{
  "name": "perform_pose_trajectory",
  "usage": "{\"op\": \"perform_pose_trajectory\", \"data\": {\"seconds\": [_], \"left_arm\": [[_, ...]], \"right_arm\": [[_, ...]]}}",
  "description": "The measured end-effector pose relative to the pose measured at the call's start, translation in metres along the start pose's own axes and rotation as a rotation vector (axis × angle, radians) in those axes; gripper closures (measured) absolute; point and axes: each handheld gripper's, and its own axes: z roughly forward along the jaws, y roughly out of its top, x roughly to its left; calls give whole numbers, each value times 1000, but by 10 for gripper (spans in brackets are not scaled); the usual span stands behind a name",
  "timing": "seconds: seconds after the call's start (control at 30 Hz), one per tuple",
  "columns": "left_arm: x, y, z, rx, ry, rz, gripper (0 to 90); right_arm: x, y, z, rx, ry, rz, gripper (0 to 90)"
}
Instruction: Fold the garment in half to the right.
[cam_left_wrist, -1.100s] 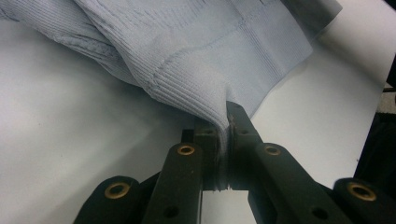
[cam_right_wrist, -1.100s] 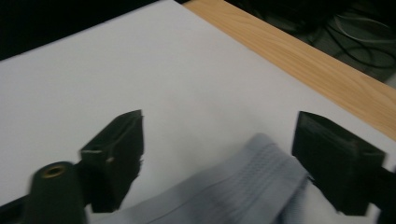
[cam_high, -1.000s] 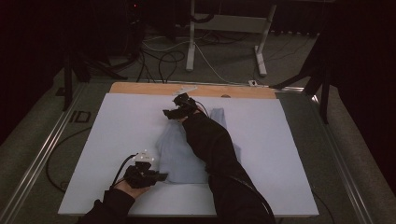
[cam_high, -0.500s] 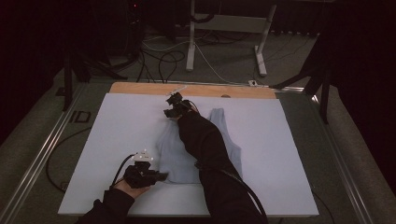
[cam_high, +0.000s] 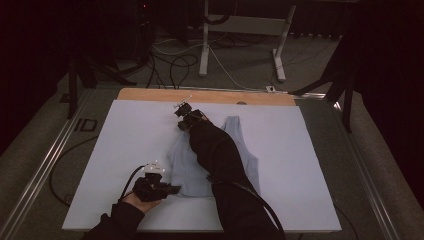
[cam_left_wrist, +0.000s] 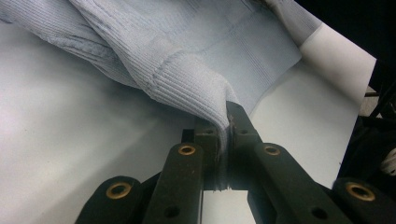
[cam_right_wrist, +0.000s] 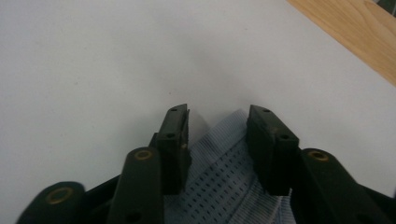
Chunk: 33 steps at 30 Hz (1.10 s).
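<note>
Right gripper shift: since the earlier pictures the right gripper (cam_high: 184, 113) has reached farther up the table, carrying the forearm across the garment (cam_high: 185, 172), and now sits at the garment's far end.
Right gripper state: jaws spread, straddling the tip of a pale blue strap (cam_right_wrist: 233, 135) that lies flat between them; nothing is pinched yet.
Left gripper state: the left gripper (cam_high: 165, 189) has held its place at the near hem, jaws pressed together on a ribbed fold of the cloth (cam_left_wrist: 196, 88), which rises up and away from them.
What it means: one end is anchored and the other hand is lined up on the strap, so closing there looks like the step in hand, probably before a stretch or fold.
Garment place: lying on the white sheet (cam_high: 125, 130), between the two grippers, partly under the right sleeve.
Open room: bare sheet lies ahead of and beside the right gripper.
Edges: the wooden strip (cam_right_wrist: 355, 37) runs just beyond it; the sheet's near edge is close behind the left gripper.
</note>
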Motion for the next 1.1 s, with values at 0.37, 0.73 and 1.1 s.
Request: {"op": "perform_pose_trajectory", "data": {"seconds": [0.37, 0.73, 1.1], "left_arm": [[3, -1, 0, 2, 1, -8, 862], [0, -1, -1, 0, -3, -5, 862], [-6, 4, -5, -26, 1, 26, 862]], "right_arm": [[-1, 0, -3, 27, -49, -22, 871], [-6, 10, -28, -34, -24, -59, 874], [-15, 15, -55, -91, -25, -39, 875]]}}
